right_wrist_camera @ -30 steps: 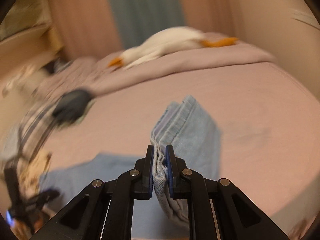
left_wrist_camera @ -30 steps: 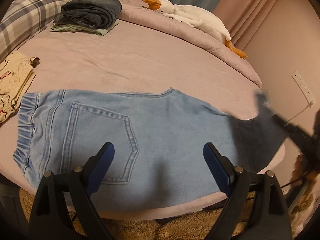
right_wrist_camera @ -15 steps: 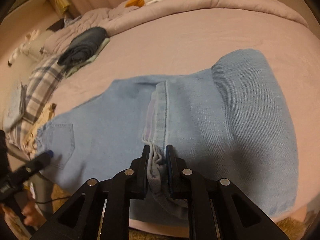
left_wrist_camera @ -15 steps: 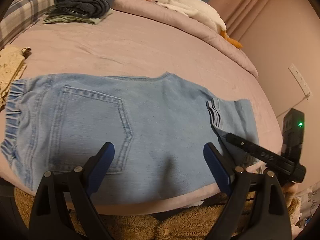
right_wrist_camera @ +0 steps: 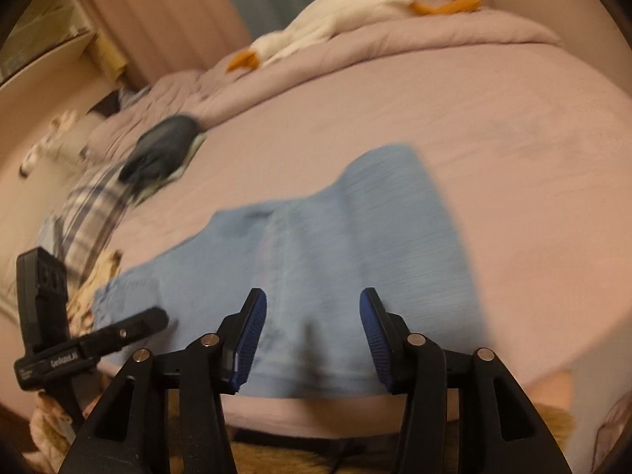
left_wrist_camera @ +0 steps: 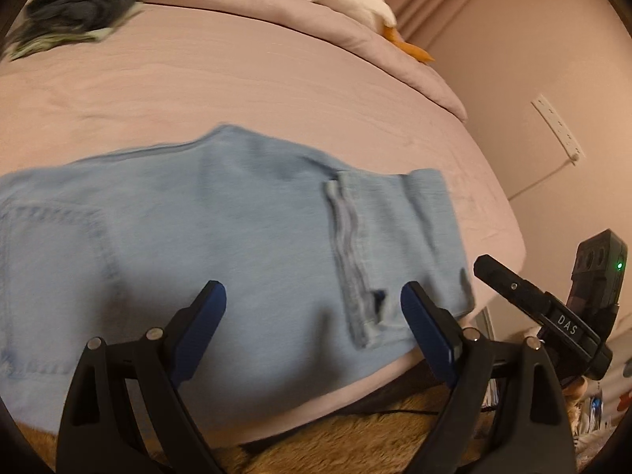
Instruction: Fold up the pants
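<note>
Pants (left_wrist_camera: 221,237): flat along the bed's (left_wrist_camera: 276,91) near edge, hem end folded back over the legs. Right tongs (right_wrist_camera: 312,331): jaws just opening, cloth released; left tongs (left_wrist_camera: 312,328): wide, empty. Step: first fold laid; next likely calls for gripping the folded end for a second fold toward the waistband.

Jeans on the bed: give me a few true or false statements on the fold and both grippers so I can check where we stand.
1. The jeans have their leg end folded over onto themselves. True.
2. The right gripper is clamped on the hem. False: its jaws have just been opening and stand apart, gripping no cloth.
3. The left gripper is open, holding nothing. True.
4. The plush goose lies on the jeans. False: it lies on the far bedding, apart from them.
5. Dark folded clothes sit on the bed. True.
</note>
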The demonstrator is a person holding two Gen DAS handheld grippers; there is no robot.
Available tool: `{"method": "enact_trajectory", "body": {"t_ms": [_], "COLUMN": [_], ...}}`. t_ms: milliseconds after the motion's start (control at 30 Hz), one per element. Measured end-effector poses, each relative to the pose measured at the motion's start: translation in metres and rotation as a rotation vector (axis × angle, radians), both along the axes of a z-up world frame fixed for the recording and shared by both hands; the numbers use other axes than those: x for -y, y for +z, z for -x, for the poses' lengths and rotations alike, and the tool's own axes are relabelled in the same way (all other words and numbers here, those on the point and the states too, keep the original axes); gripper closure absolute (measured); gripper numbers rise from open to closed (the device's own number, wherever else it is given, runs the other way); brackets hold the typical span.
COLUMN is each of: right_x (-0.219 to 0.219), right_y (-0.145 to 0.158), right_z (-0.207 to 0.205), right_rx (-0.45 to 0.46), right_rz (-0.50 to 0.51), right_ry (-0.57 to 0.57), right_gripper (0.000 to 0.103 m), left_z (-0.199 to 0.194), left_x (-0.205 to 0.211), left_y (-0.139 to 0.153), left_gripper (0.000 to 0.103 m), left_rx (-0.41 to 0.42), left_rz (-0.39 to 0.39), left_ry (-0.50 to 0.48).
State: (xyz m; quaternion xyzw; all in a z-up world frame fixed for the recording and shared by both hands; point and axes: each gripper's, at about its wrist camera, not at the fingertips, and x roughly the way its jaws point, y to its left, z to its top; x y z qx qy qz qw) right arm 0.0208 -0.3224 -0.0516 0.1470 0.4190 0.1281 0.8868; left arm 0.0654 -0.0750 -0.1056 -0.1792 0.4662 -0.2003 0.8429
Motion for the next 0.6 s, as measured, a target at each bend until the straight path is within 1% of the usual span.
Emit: {"method": "enact_trajectory", "body": {"t_ms": [33,100,133,167,233,300,367,400,433,467,500,533,567,600], "right_x": [0.009,0.021,0.027,0.030,0.035,0.037,0.038,0.037,0.037,0.036,0.034,0.035,0.035,0.035], "right_y": [-0.001,-0.006,-0.011,-0.014,-0.025,-0.034,-0.043,-0.048,-0.051,-0.052,-0.054,-0.054,-0.053,-0.051], "right_z": [-0.001,-0.003,-0.004,-0.006,-0.008,-0.010,-0.013,-0.014,-0.015,-0.016,-0.018,-0.019,-0.019,-0.019], "right_rx": [0.002,-0.008,-0.019,-0.028,-0.054,-0.079,-0.100,-0.109,-0.115,-0.119,-0.119,-0.118,-0.118,-0.117], "right_rz": [-0.001,0.023,0.043,0.054,0.061,0.058,0.053,0.044,0.037,0.031,0.026,0.025,0.028,0.031], "right_ry": [-0.031,-0.100,-0.137,-0.155,-0.170,-0.167,-0.159,-0.156,-0.153,-0.150,-0.146,-0.144,-0.145,-0.143], "right_gripper": [0.044,0.044,0.044,0.044,0.044,0.044,0.044,0.044,0.044,0.044,0.044,0.044,0.044,0.044], "left_z": [-0.005,-0.017,-0.024,-0.028,-0.039,-0.046,-0.049,-0.051,-0.053,-0.054,-0.054,-0.052,-0.049,-0.047], "left_x": [0.005,0.018,0.026,0.032,0.046,0.054,0.059,0.063,0.066,0.070,0.072,0.072,0.070,0.068], "left_y": [-0.001,-0.008,-0.013,-0.016,-0.026,-0.032,-0.031,-0.032,-0.036,-0.038,-0.039,-0.037,-0.035,-0.034], "left_gripper": [0.013,0.017,0.021,0.026,0.030,0.032,0.045,0.059,0.069,0.076,0.080,0.088,0.093,0.094], "left_rx": [-0.009,-0.049,-0.074,-0.090,-0.133,-0.142,-0.131,-0.138,-0.156,-0.160,-0.147,-0.131,-0.120,-0.122], "left_rz": [0.015,0.054,0.071,0.074,0.082,0.087,0.081,0.083,0.085,0.069,0.042,0.017,0.010,0.018], "left_ry": [-0.012,-0.041,-0.062,-0.074,-0.100,-0.094,-0.089,-0.095,-0.093,-0.084,-0.076,-0.071,-0.065,-0.060]}}
